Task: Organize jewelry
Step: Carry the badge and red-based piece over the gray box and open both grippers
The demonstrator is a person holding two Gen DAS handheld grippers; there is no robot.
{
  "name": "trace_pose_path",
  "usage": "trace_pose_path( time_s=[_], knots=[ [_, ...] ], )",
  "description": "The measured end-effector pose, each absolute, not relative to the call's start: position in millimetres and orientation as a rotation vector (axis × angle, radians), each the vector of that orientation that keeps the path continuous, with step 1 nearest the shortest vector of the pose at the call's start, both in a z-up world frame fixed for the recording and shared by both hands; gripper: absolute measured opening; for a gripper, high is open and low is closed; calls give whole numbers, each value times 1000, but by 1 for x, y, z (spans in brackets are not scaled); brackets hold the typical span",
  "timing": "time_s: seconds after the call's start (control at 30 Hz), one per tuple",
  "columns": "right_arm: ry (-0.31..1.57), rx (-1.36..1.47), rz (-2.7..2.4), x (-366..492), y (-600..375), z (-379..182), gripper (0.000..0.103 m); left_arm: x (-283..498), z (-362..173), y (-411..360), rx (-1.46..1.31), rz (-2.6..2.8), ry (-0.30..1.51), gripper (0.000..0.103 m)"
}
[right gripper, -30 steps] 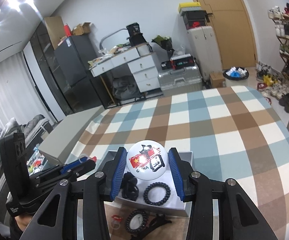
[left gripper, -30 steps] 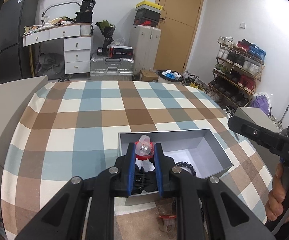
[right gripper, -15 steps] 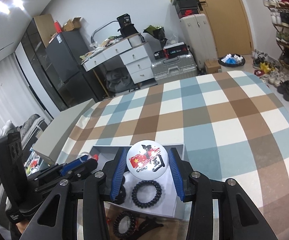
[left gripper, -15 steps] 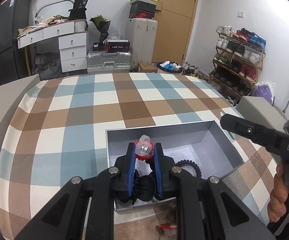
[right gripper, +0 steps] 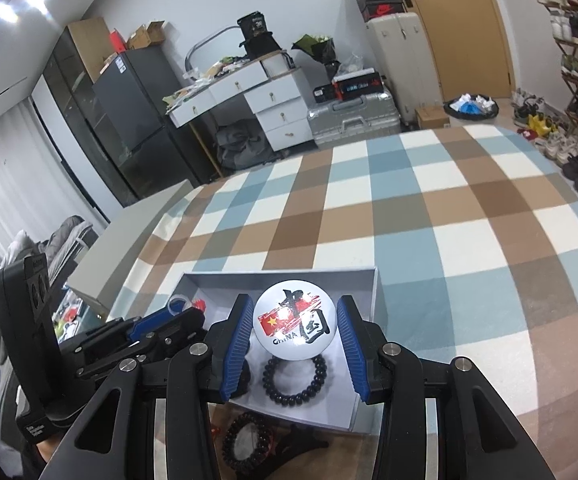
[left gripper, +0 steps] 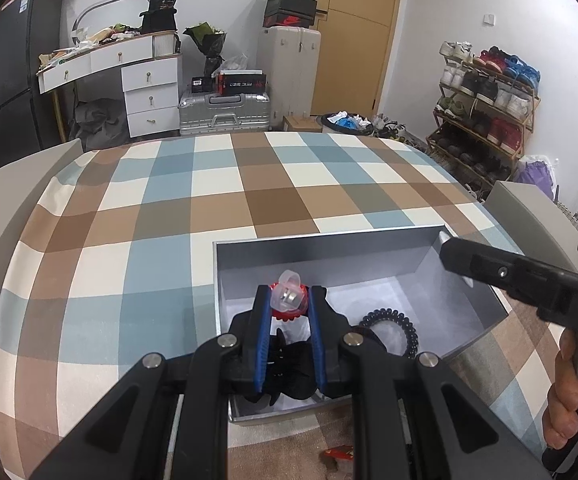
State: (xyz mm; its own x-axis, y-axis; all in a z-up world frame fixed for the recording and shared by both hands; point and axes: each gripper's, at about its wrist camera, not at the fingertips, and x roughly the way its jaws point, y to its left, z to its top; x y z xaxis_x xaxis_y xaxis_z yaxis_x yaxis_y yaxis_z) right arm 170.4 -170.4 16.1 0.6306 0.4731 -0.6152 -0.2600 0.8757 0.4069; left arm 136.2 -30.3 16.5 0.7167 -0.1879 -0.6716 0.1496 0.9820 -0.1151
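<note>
left claw [left gripper: 287,332]: black frame, blue ribbed pads, silver screws | right claw [right gripper: 295,350]: same

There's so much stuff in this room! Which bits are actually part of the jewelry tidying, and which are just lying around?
Part of the job:
grey box
red ring in the left gripper
round badge in the right gripper
black bead bracelet
coiled hair tie

Just lying about:
shoe rack
silver suitcase
white drawers
fridge

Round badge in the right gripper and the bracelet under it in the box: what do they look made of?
Round badge: likely printed metal or plastic with a glossy coating; its white face shows a light glare. Bracelet: round black beads, glossy, perhaps stone, glass or plastic; small highlights on each bead. Both are guesses from sheen alone.
</note>
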Motion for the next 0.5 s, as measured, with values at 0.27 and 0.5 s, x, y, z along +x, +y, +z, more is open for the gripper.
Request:
trace_pose_path(
  time_s=[0.27, 0.5],
  knots=[
    [812, 288, 436, 174, -164, 8, 42, 138, 17, -34, -50, -190, 753, 13],
    [813, 276, 443, 172, -160, 10, 44, 144, 15, -33, -45, -184, 770, 13]
  ],
)
